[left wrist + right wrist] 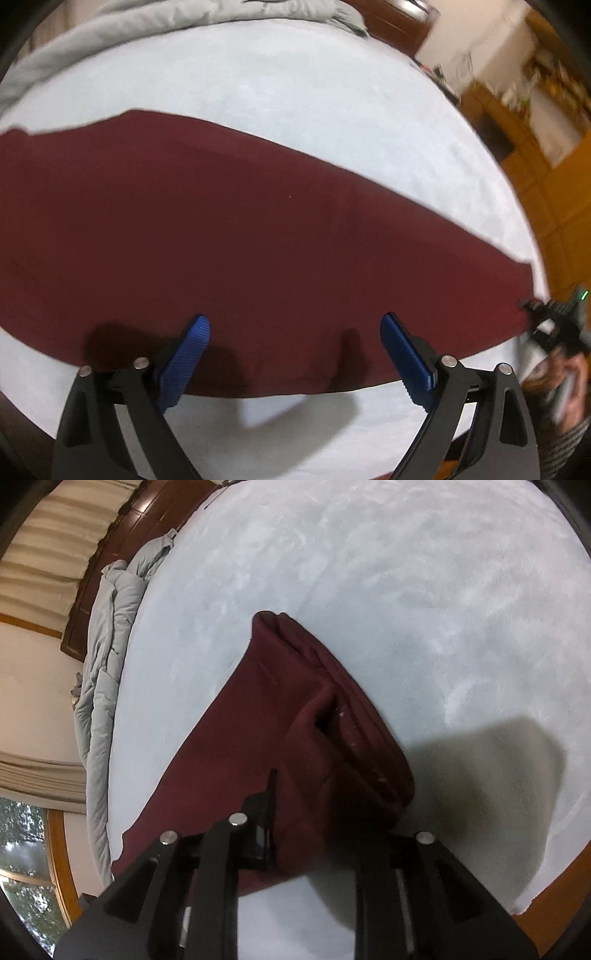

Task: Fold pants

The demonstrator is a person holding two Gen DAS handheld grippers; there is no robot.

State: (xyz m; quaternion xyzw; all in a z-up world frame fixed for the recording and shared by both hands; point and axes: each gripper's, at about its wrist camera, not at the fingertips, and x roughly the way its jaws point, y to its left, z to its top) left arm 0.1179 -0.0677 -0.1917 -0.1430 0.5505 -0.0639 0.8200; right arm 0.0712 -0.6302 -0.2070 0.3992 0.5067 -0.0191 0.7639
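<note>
Dark red pants [240, 240] lie flat and long across a pale blue bed [277, 85]. My left gripper [295, 343] is open and empty, its blue pads [188, 354] hovering just above the pants' near edge. In the right wrist view the pants [258, 738] run away from me, with the end bunched into folds [354, 738]. My right gripper [310, 849] has that end of the pants between its fingers; cloth covers the right finger. The right gripper also shows at the far right of the left wrist view [554, 325], at the pants' end.
A grey quilt [147, 22] lies bunched along the bed's far side [107, 657]. A dark wooden headboard [122, 542] stands behind it. Wooden floor [554, 206] and furniture lie beyond the bed's right edge. A window [26, 867] is at the lower left.
</note>
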